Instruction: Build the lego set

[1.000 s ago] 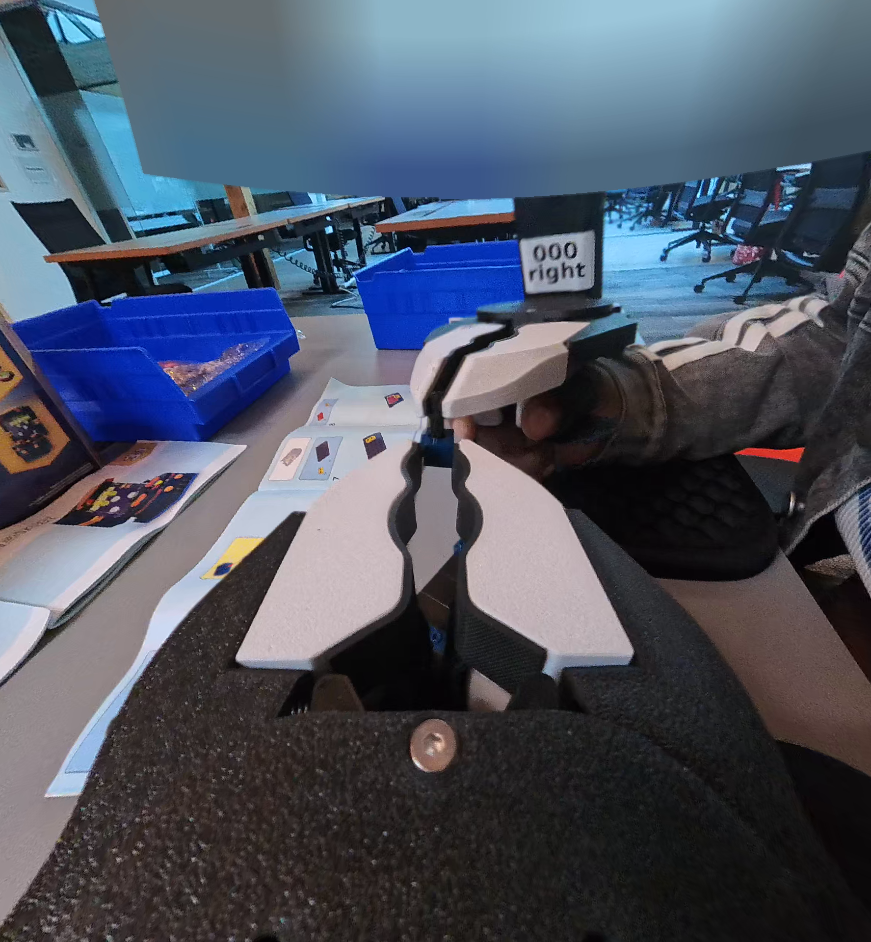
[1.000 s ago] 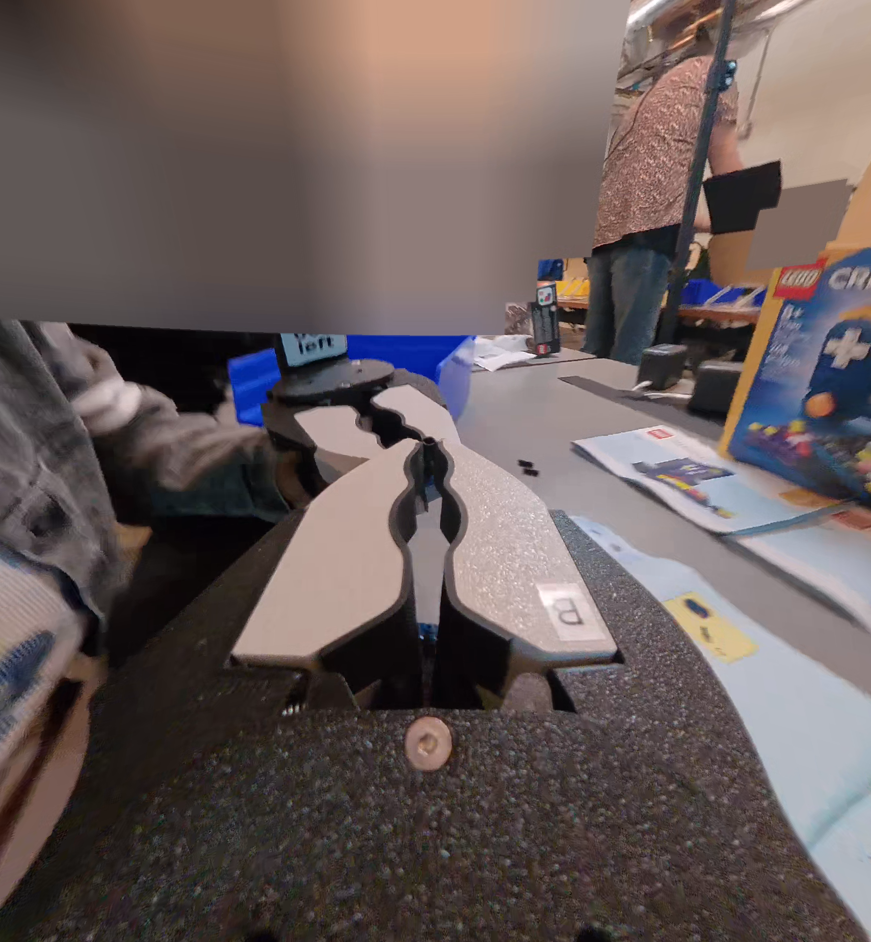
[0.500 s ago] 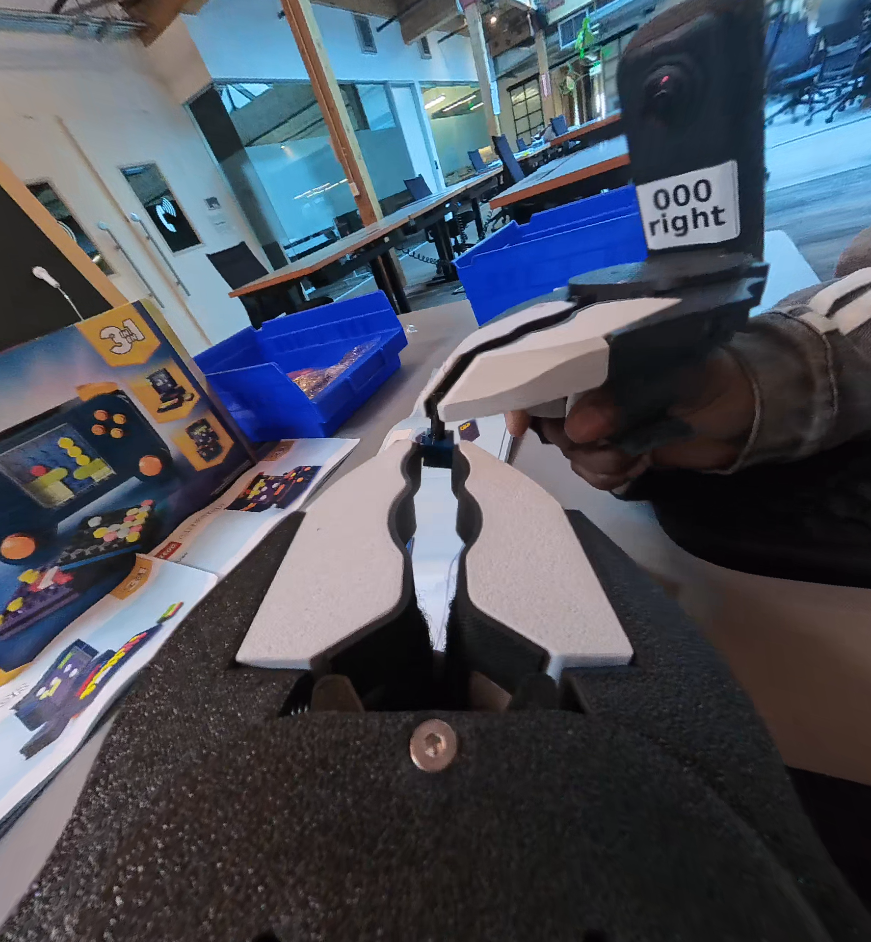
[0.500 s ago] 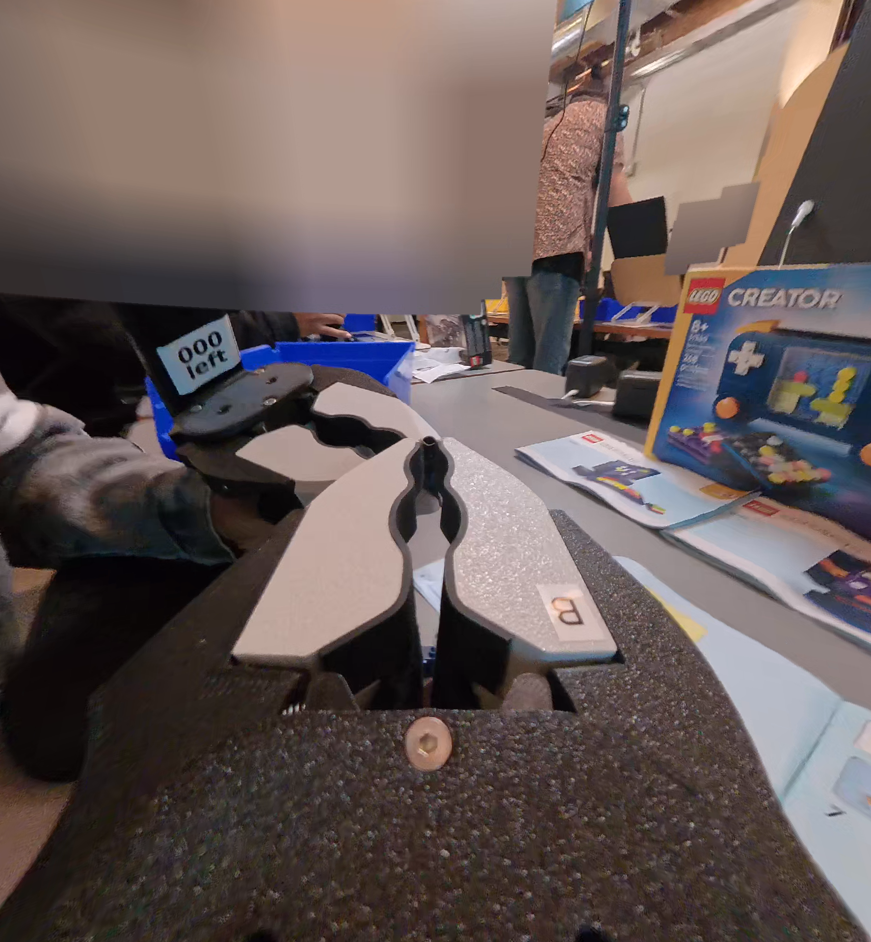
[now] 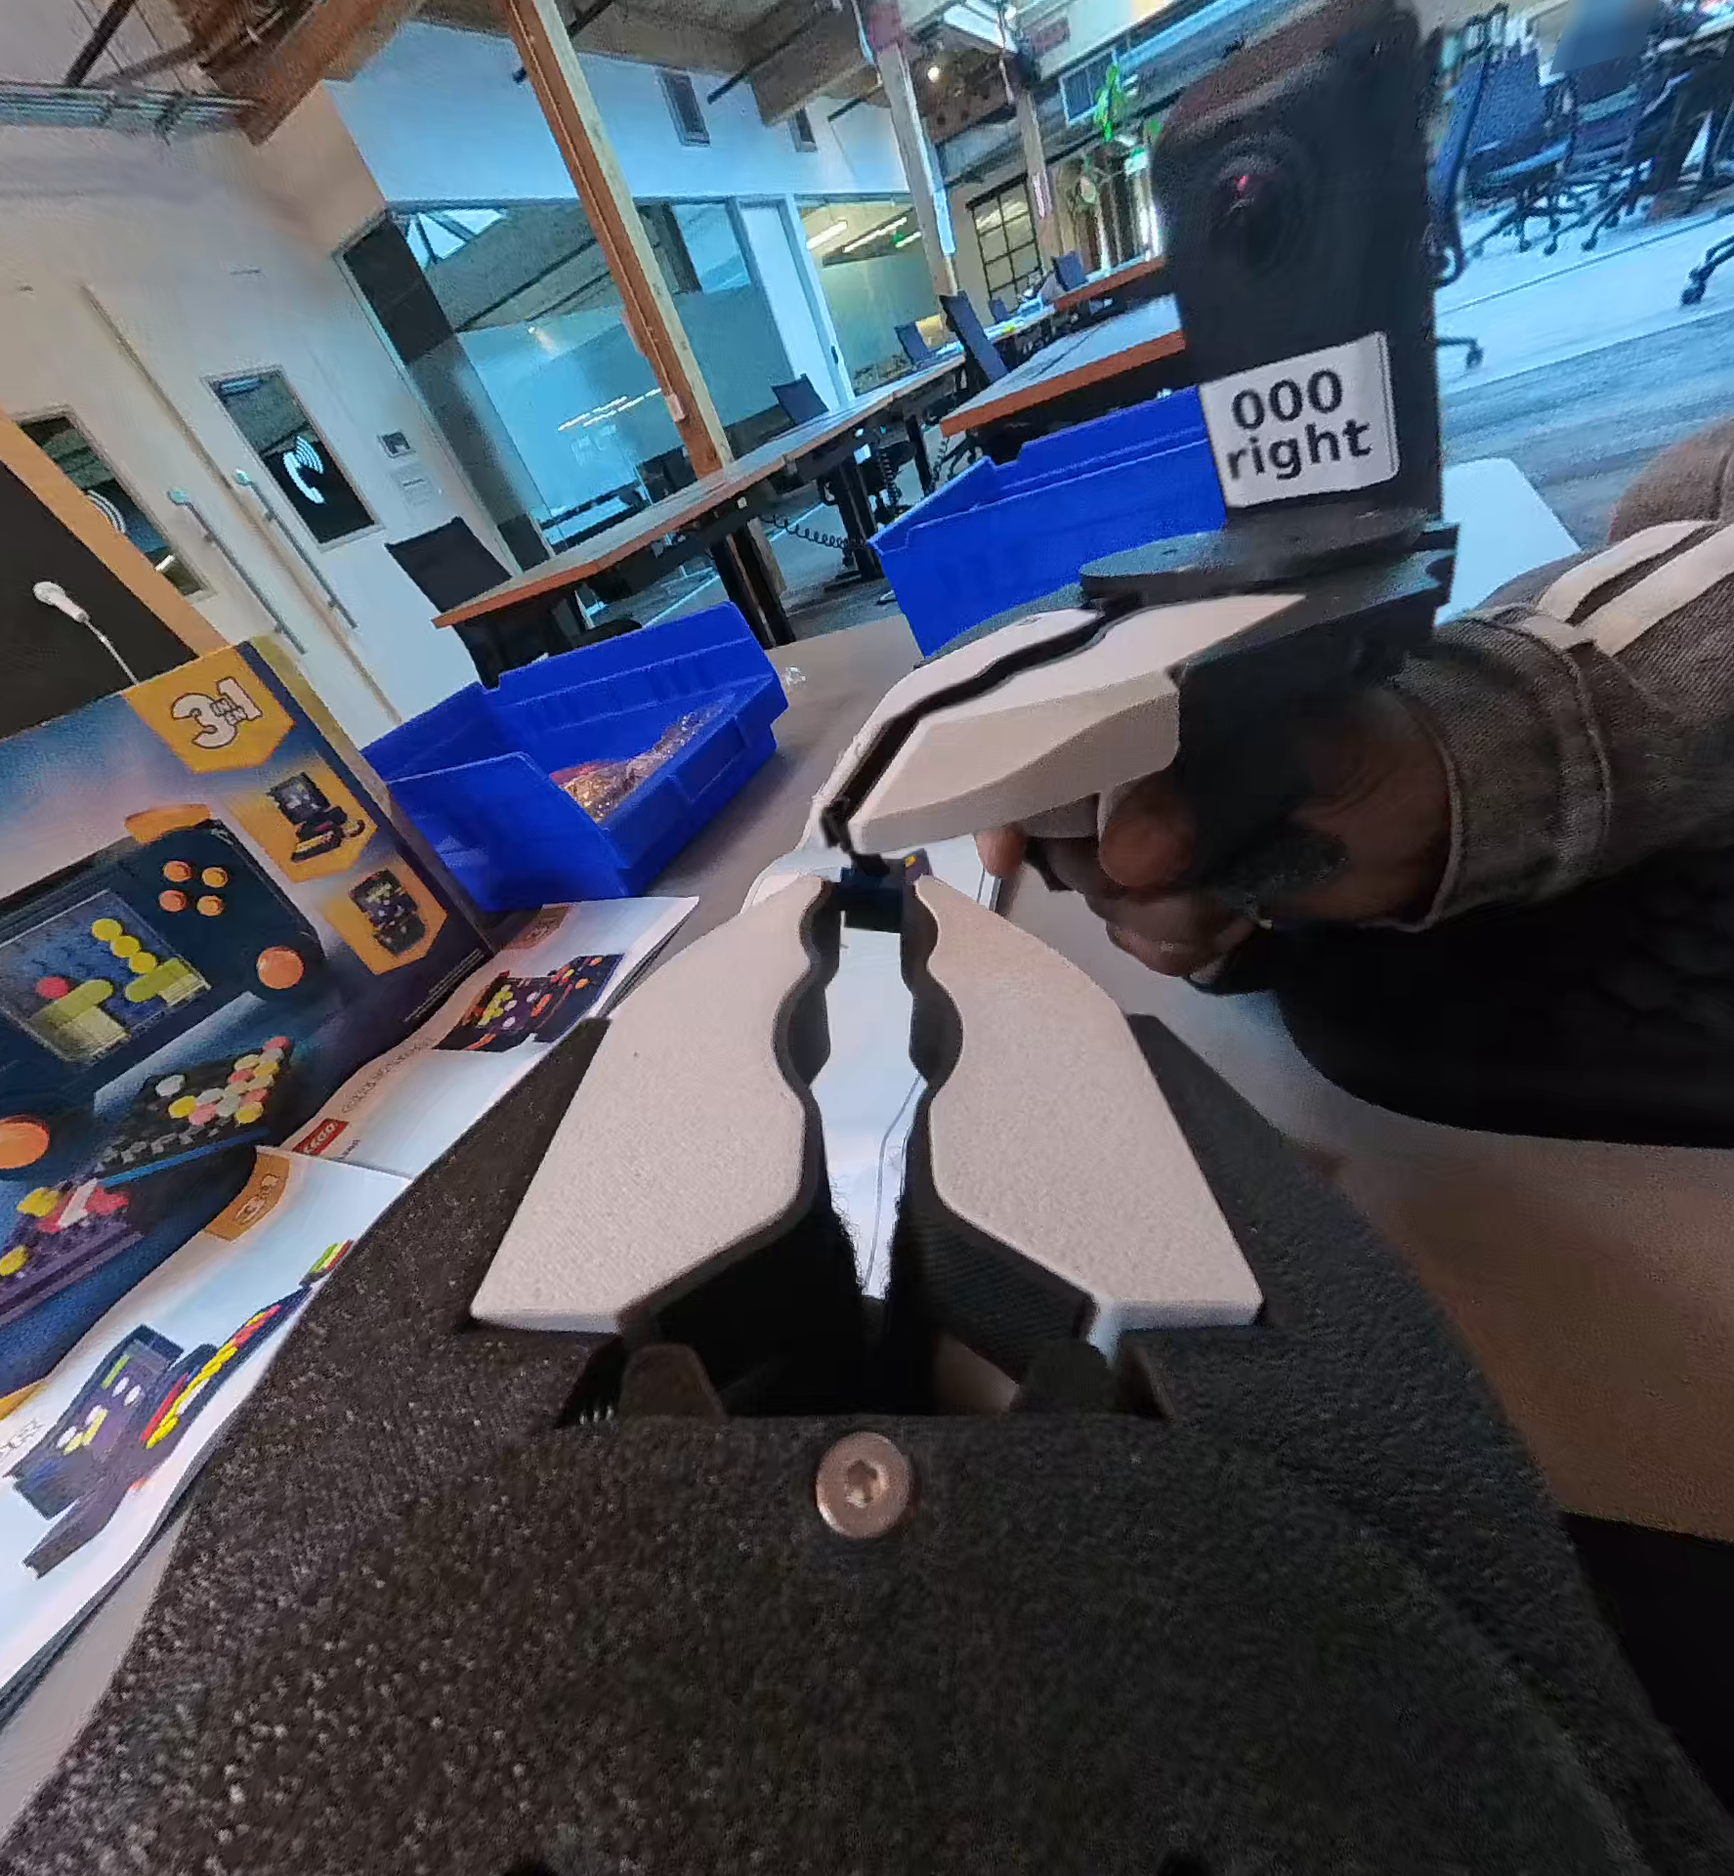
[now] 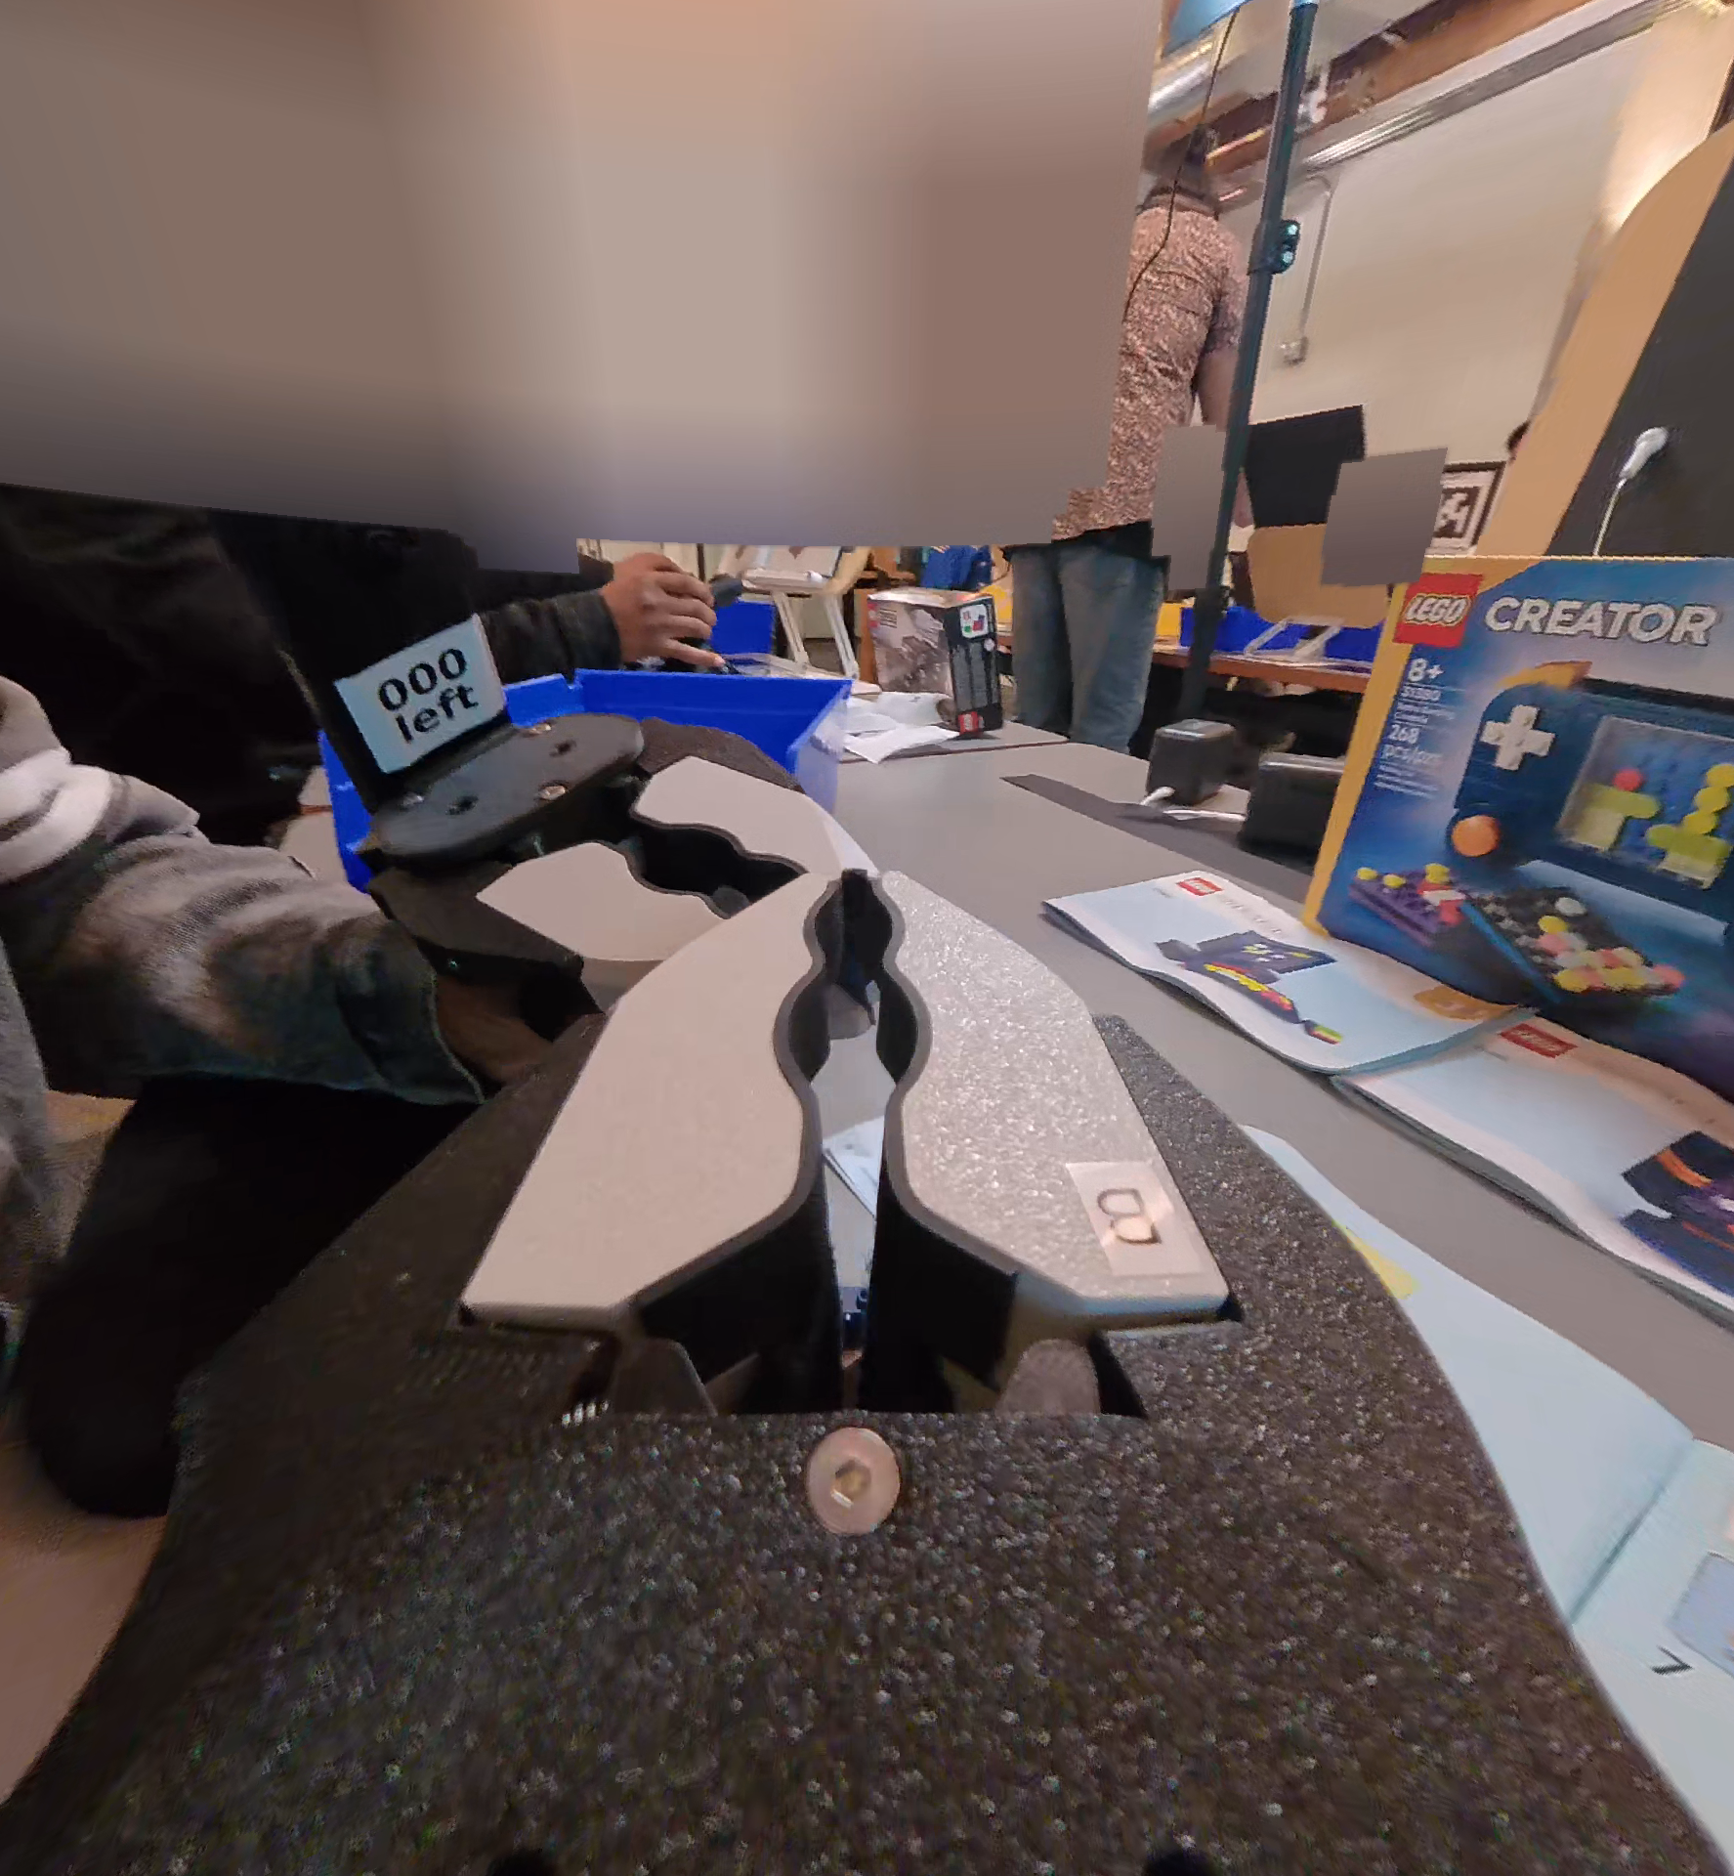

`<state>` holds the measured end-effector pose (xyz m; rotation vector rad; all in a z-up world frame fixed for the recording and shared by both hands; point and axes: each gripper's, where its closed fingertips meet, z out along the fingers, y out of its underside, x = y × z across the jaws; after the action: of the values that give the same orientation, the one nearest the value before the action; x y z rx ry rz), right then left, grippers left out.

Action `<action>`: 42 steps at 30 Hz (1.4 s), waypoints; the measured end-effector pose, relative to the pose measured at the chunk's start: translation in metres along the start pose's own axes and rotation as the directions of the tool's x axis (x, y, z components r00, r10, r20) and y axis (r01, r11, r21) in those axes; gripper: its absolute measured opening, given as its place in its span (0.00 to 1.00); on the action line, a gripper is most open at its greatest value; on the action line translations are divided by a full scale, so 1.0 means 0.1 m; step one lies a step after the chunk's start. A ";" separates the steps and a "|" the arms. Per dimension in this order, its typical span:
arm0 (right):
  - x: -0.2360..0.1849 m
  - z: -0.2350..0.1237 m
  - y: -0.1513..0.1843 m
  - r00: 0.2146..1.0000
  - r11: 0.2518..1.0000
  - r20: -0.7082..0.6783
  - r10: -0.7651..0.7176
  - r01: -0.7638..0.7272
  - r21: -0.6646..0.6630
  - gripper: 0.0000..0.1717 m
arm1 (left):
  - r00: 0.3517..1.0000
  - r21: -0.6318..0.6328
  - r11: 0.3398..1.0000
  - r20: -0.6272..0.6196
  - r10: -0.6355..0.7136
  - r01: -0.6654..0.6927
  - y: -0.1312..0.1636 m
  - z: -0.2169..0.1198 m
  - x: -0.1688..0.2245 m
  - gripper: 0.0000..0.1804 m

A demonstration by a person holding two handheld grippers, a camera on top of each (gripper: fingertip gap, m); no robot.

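In the left wrist view my left gripper [image 5: 868, 898] is shut on a small dark blue brick [image 5: 873, 909] held at its fingertips. My right gripper [image 5: 835, 827] comes in from the right, tip to tip with it. It is shut on a small thin black piece [image 5: 871, 866] that touches the top of the blue brick. In the right wrist view my right gripper [image 6: 857, 893] shows the dark piece [image 6: 854, 919] pinched between its tips. The left gripper's fingers [image 6: 731, 812] lie just behind, with their tips hidden.
Both grippers hover over a grey table [image 6: 994, 822]. A toy brick box [image 5: 132, 975] stands at the left, with open instruction booklets [image 5: 538, 1005] in front of it. Two blue bins [image 5: 578, 772] [image 5: 1045, 518] sit farther back. A person [image 6: 1167, 406] stands beyond the table. Left and right tips are no more than a few centimetres apart.
Both wrist views have swung, bringing the toy box into sight. The grippers stayed tip to tip, each still shut on its small piece.
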<state>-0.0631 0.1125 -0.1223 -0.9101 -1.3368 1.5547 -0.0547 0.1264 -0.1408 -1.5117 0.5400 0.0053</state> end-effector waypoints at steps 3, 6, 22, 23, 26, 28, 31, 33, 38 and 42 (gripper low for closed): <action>0.00 -0.02 -0.04 0.994 0.994 0.042 0.098 -0.100 0.048 0.03 | 0.998 0.019 0.998 -0.034 -0.061 0.061 -0.02 0.00 0.00 0.06; 0.02 -0.03 -0.06 0.960 0.960 0.112 0.255 -0.266 0.091 0.02 | 0.997 0.037 0.997 -0.036 -0.065 0.067 -0.05 -0.01 0.00 0.06; 0.05 -0.06 -0.06 0.962 0.960 0.097 0.255 -0.264 0.099 0.02 | 0.986 0.110 0.980 -0.026 -0.162 0.164 -0.13 -0.08 -0.13 0.06; 0.05 -0.06 -0.07 0.963 0.961 0.095 0.250 -0.259 0.096 0.02 | 0.987 0.100 0.982 -0.021 -0.158 0.159 -0.11 -0.07 -0.14 0.06; 0.08 -0.07 -0.06 0.976 0.976 0.065 0.209 -0.212 0.052 0.02 | 0.995 0.056 0.993 0.005 -0.101 0.101 -0.06 -0.06 -0.15 0.06; 0.09 -0.07 -0.03 0.990 0.990 0.038 0.139 -0.138 -0.033 0.02 | 1.000 0.002 1.000 0.026 0.000 0.000 -0.01 -0.05 -0.14 0.06; 0.08 -0.08 0.06 0.998 0.976 0.026 -0.050 0.054 -0.211 0.02 | 0.978 -0.109 0.975 0.053 0.201 -0.194 0.11 -0.04 -0.14 0.06; 0.06 -0.10 0.13 0.983 0.937 0.048 -0.176 0.183 -0.298 0.02 | 0.965 -0.147 0.957 0.040 0.259 -0.251 0.16 -0.03 -0.12 0.06; 0.07 -0.12 0.27 0.948 0.874 0.075 -0.310 0.315 -0.371 0.02 | 0.933 -0.217 0.914 0.031 0.358 -0.344 0.27 -0.05 -0.13 0.06; 0.07 -0.11 0.30 0.934 0.855 0.066 -0.352 0.349 -0.382 0.02 | 0.902 -0.242 0.878 0.023 0.432 -0.414 0.29 -0.03 -0.09 0.06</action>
<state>-0.0601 0.1217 -0.1539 -0.8418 -1.7358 1.0205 -0.0729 0.1285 -0.1646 -1.5827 0.8231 0.4817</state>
